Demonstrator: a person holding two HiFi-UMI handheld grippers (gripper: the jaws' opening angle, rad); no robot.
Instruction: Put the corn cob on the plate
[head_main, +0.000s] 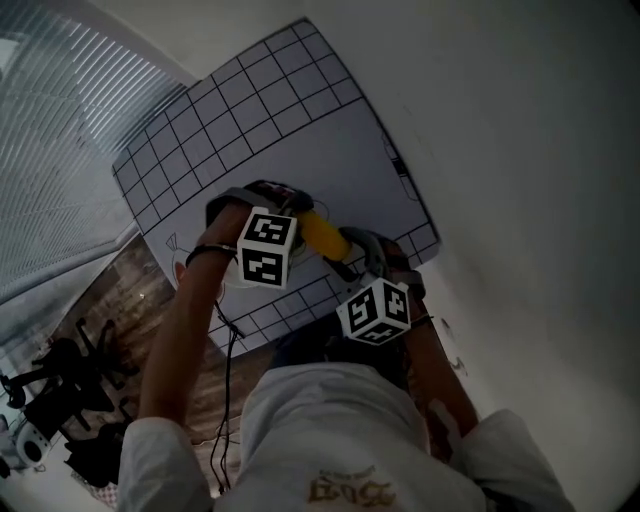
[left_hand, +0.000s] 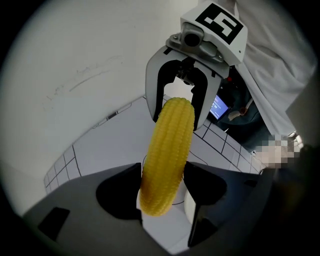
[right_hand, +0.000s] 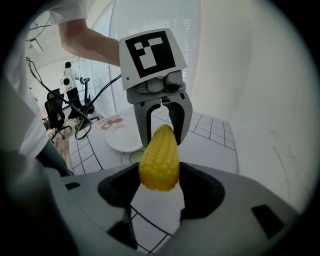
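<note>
Corn cob (left_hand: 167, 155) spans lengthwise between left gripper (left_hand: 164, 200) and right gripper (right_hand: 158, 185), each clamped wide on one end, the plate (right_hand: 122, 137) seemingly nearer the left.

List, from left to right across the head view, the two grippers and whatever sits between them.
left gripper → yellow corn cob → right gripper. Each gripper's fingers are closed on one end of the cob.
</note>
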